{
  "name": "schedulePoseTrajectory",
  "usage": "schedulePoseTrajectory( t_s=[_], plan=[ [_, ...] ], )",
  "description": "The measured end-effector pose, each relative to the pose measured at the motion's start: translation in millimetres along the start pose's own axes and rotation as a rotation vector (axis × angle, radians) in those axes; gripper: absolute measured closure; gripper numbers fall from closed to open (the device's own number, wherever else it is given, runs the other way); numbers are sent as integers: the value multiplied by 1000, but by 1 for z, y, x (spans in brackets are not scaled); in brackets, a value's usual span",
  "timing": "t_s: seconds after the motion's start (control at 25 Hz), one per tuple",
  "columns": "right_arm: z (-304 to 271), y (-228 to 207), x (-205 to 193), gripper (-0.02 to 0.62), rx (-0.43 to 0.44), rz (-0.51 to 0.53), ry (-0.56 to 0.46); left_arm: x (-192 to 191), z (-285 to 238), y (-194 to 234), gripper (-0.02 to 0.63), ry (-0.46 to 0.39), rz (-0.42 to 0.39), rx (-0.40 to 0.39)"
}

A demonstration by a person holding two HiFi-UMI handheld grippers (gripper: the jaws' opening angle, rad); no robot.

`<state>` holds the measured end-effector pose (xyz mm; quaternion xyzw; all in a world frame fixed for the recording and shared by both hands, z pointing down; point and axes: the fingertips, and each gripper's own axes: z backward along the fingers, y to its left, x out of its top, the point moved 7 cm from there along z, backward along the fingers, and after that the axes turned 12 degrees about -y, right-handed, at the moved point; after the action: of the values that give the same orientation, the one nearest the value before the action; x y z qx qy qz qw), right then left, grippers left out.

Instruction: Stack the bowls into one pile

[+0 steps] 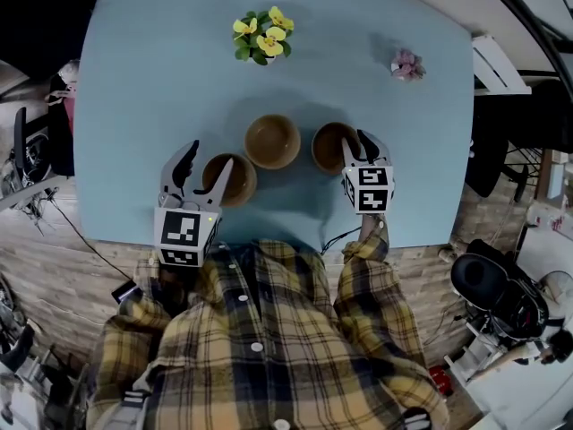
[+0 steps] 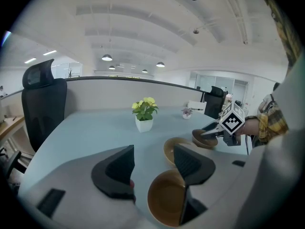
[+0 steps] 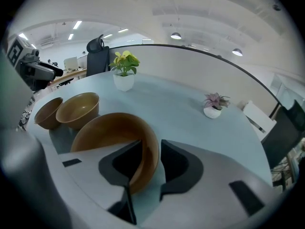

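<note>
From the head view, three brown bowls sit in a shallow arc near the front edge of the blue desk (image 1: 134,79): the left bowl (image 1: 242,184), the middle bowl (image 1: 272,141) a little farther back, and the right bowl (image 1: 328,147). They lie close together but do not overlap, so no pile has been started. The left gripper (image 1: 210,153) is at the left bowl and the right gripper (image 1: 356,141) is at the right bowl, so each hand is nearest its own outer bowl. A yellow-flowered plant (image 1: 262,36) and a small pink plant (image 1: 407,64) stand well beyond them. In the left gripper view its fingers (image 2: 116,173) are spread wide, one over the left bowl's hollow and one outside its rim, touching nothing I can make out. In the right gripper view the fingers (image 3: 176,163) straddle the right bowl's near wall, one inside and one outside. They are drawn in close, but a sliver of desk shows beside the outer one, so I judge the wall not yet pinched. The middle bowl lies just to the left of that bowl, and being round it needs no particular heading. No brand or lettering is legible; only the black-and-white square markers on the gripper cubes show.
</note>
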<state>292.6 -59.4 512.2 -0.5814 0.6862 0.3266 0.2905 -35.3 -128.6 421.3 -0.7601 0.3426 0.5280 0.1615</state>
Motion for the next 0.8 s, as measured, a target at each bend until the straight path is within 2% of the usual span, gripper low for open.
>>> schedulePoseTrajectory(
  t_s=[0.16,0.6,0.8],
  plan=[
    [-2,0,-2,517,-5,15,3,-1,1,0,357,-2,-4,0],
    [16,3,11,568,-6,12,-69,1,6,-3,360,-22,-10,-12],
    [26,4,24,578,-31,57,-105,5,14,-4,365,-60,-13,-15]
  ],
)
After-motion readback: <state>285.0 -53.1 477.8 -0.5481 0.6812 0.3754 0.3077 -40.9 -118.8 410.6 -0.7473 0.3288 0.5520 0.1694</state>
